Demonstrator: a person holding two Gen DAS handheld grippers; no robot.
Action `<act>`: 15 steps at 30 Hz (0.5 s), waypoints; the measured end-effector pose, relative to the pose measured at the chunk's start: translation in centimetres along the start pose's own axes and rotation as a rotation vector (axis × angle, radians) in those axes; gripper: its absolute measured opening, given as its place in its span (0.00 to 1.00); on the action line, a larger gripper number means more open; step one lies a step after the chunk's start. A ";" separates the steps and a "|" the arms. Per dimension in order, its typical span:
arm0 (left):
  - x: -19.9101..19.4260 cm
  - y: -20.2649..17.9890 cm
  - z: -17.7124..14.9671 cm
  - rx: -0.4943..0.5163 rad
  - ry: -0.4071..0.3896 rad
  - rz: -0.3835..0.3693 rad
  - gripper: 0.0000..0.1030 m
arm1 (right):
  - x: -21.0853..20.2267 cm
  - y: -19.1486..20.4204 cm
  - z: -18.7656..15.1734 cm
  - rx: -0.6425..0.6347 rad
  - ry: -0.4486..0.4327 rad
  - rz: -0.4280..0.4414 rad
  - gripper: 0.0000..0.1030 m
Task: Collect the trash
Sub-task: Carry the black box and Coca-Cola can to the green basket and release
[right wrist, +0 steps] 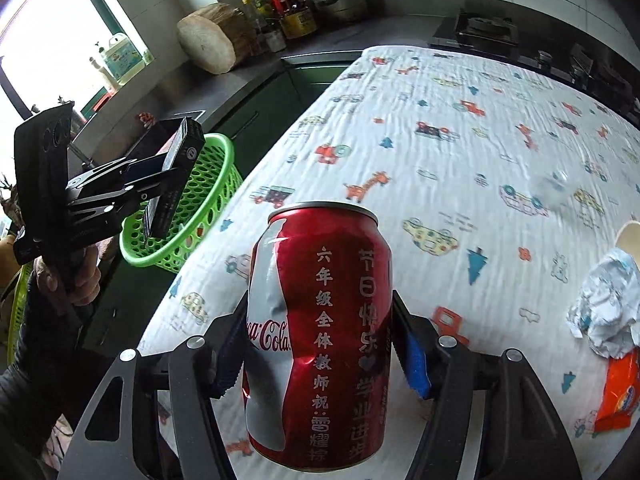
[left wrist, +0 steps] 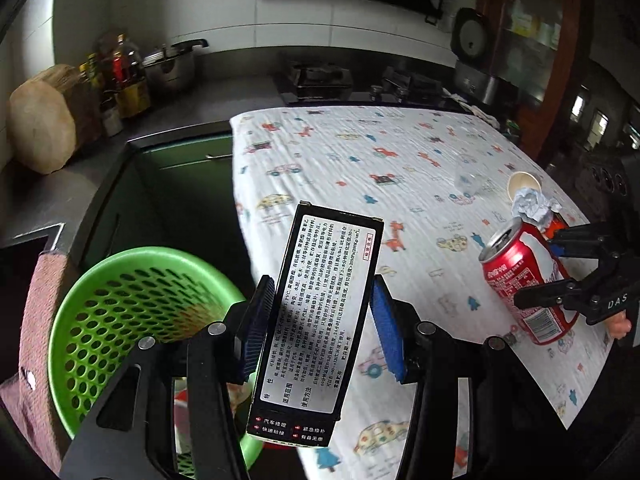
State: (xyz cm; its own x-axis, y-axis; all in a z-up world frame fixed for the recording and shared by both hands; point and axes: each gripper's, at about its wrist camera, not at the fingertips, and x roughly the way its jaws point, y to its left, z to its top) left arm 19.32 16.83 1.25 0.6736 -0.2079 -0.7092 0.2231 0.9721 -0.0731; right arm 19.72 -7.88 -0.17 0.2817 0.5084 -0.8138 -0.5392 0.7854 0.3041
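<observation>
My left gripper is shut on a black box with a white printed label, held upright beside the table's left edge, next to a green perforated basket. In the right wrist view the left gripper holds the box over the basket. My right gripper is shut on a dented red Coca-Cola can, held upright above the table. The can and right gripper also show in the left wrist view.
The table wears a white cloth with cartoon prints. On it lie crumpled paper, an orange wrapper, a paper cup and a clear plastic cup. A counter with a wooden block, bottles and a pot runs behind.
</observation>
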 end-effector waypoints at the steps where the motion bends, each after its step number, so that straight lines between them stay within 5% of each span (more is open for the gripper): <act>1: -0.5 1.3 -0.3 -0.024 -0.002 0.029 0.47 | 0.4 0.8 0.5 -0.014 0.000 0.010 0.60; 7: -1.1 8.2 -3.0 -0.157 0.029 0.172 0.47 | 2.9 4.8 3.4 -0.072 0.002 0.070 0.60; 15: 0.4 14.1 -6.8 -0.319 0.095 0.243 0.48 | 6.6 9.9 7.6 -0.137 0.010 0.129 0.60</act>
State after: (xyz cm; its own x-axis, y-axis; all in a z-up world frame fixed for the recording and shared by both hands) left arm 17.96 31.22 -4.89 0.6088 0.0284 -0.7928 -0.1739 0.9798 -0.0985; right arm 22.29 5.92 1.26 0.1958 0.5974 -0.7776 -0.6739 0.6581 0.3359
